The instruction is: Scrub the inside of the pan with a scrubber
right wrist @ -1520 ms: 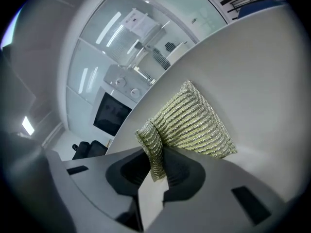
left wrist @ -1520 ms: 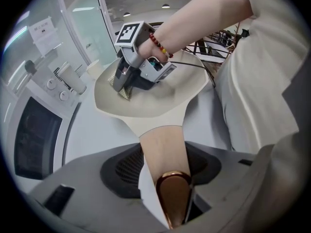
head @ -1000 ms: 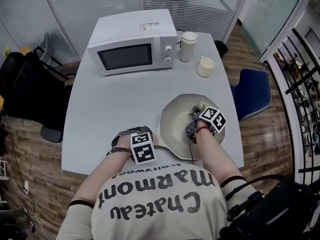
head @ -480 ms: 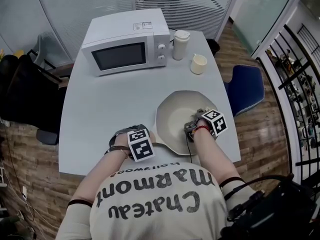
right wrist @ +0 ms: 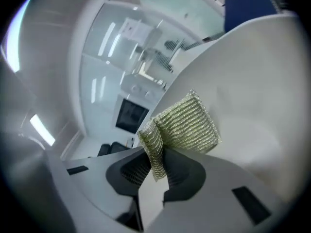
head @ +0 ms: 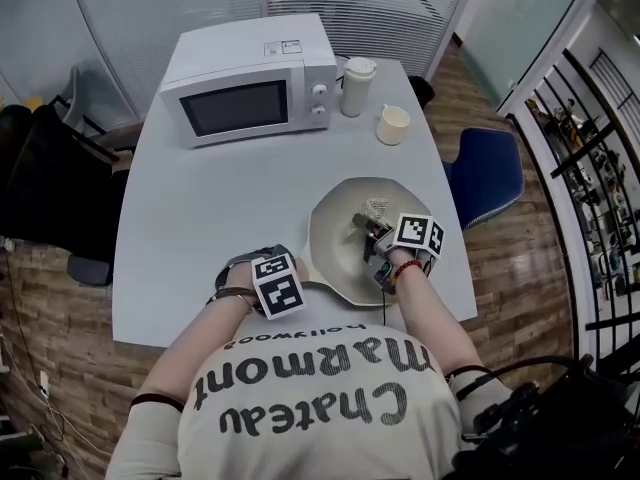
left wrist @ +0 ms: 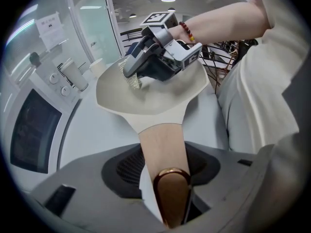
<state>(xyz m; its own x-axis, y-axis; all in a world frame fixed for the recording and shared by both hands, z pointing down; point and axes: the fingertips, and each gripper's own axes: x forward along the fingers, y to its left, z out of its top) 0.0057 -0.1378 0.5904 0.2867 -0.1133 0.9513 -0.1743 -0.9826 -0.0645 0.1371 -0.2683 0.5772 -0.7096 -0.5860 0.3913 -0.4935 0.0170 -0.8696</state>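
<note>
Head view: a person leans over a pale grey table (head: 200,238); the cream pan (head: 338,236) lies near the front edge, right of the table's middle

Pan handle (left wrist: 160,144): tan, with a bronze-coloured end; it runs from the bowl straight back between the left jaws

Left gripper (left wrist: 166,176): points steeply down at the table's front edge; its jaws stand partly apart and are closed on the handle from both sides; nothing else is in them

Right gripper (right wrist: 156,165): reaches over the bowl from the person's side; its jaws are almost together, pinching the scrubber's folded edge

Scrubber (right wrist: 187,125): greenish-gold mesh; its free part sticks out past the jaw tips, over the far half of the pan's inside; the pan's pale inner wall fills the right gripper view behind it; whether mesh and surface touch cannot be told

Behind the pan: a white microwave (head: 250,78) at the table's far side; a lidded tumbler (head: 356,86) just right of it; a cream cup (head: 393,125) near the tumbler; all well apart from the pan

Beside the table: a blue chair (head: 485,173) at the right edge
</note>
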